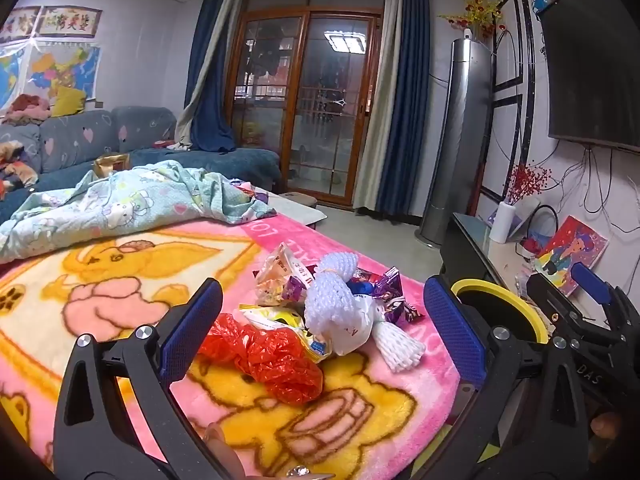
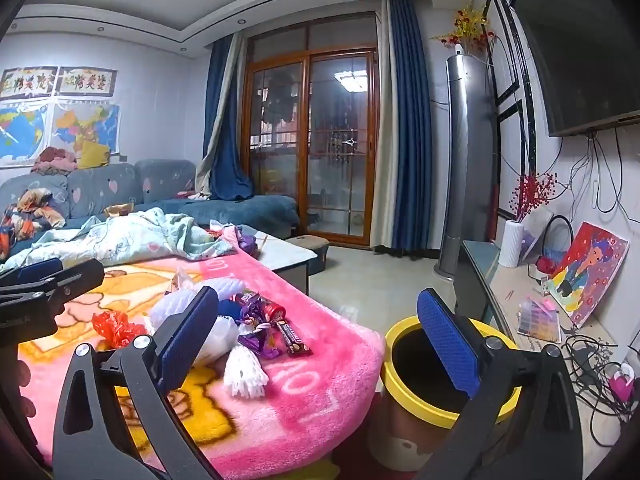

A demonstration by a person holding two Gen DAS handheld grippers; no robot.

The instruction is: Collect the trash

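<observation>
Your left gripper point(image 1: 324, 332) and right gripper point(image 2: 320, 336) both stand spread wide, pinching nothing; each carries two blue, ribbed pads. One heap of trash point(image 1: 320, 304) lies on the fluffy pink blanket point(image 1: 120, 280), near its right edge: one crinkled red plastic bag point(image 1: 276, 360), two white foam nets point(image 1: 340, 292), several glossy purple wrappers point(image 2: 260, 320). One round bin point(image 2: 404, 344), yellow-rimmed, stands just right of the blanket.

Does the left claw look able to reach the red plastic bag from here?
Probably yes. The left claw is open and the red bag lies between its fingers, with nothing blocking it.
</observation>
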